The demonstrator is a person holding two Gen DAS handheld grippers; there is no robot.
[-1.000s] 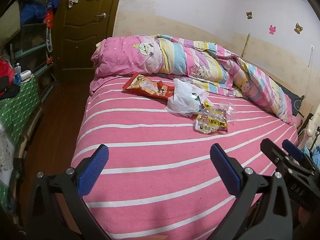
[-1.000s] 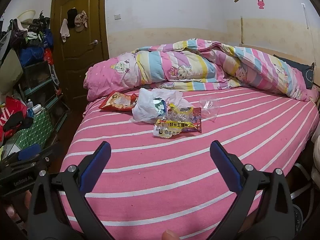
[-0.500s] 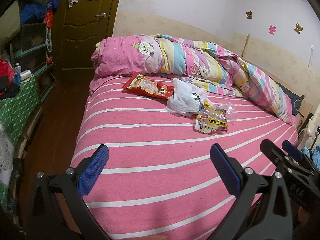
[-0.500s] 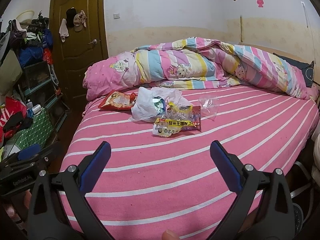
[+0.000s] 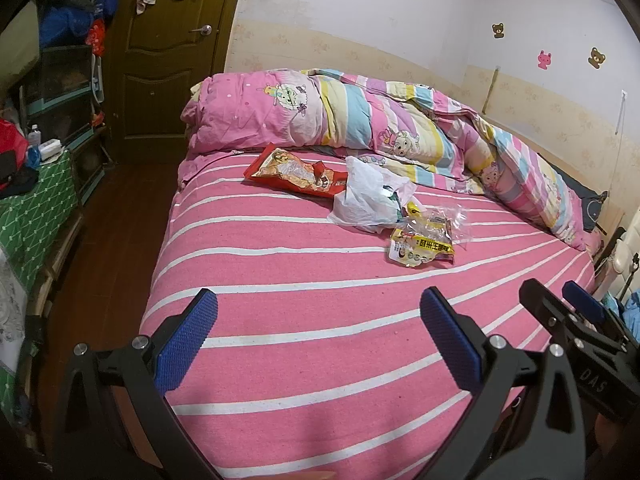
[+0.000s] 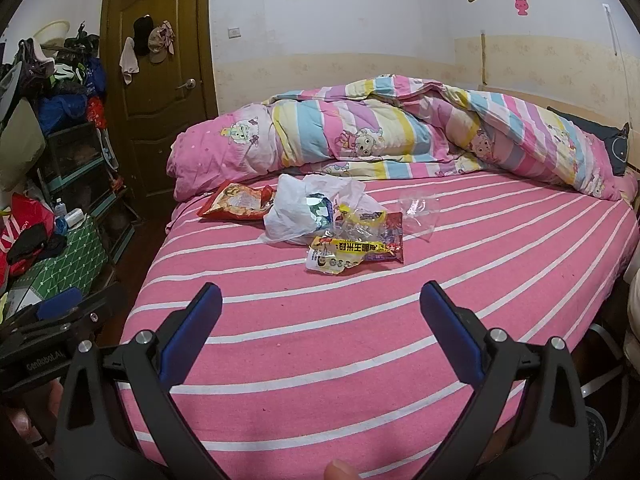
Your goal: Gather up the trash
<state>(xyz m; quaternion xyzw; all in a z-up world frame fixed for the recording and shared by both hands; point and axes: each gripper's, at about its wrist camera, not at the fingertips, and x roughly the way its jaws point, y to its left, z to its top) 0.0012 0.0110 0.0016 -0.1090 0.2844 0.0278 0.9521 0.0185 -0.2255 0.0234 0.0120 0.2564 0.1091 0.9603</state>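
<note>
Left wrist view: the left gripper is held wide open, empty, above a pink striped bed. Wrappers and a white bag are seen mid-bed, near the quilt.

Right wrist view: the right gripper is likewise spread, empty; a brown door is noted behind.

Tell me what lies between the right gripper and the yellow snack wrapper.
Nothing: in the right wrist view, only bare pink striped sheet runs from the open right gripper to the yellow snack wrapper.

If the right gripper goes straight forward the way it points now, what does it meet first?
Probably the yellow snack wrapper, the nearest trash piece, lying on the striped bed sheet ahead of the open right gripper. The white plastic bag lies just behind it. Depth is unclear; a lower line would meet the sheet first.
</note>
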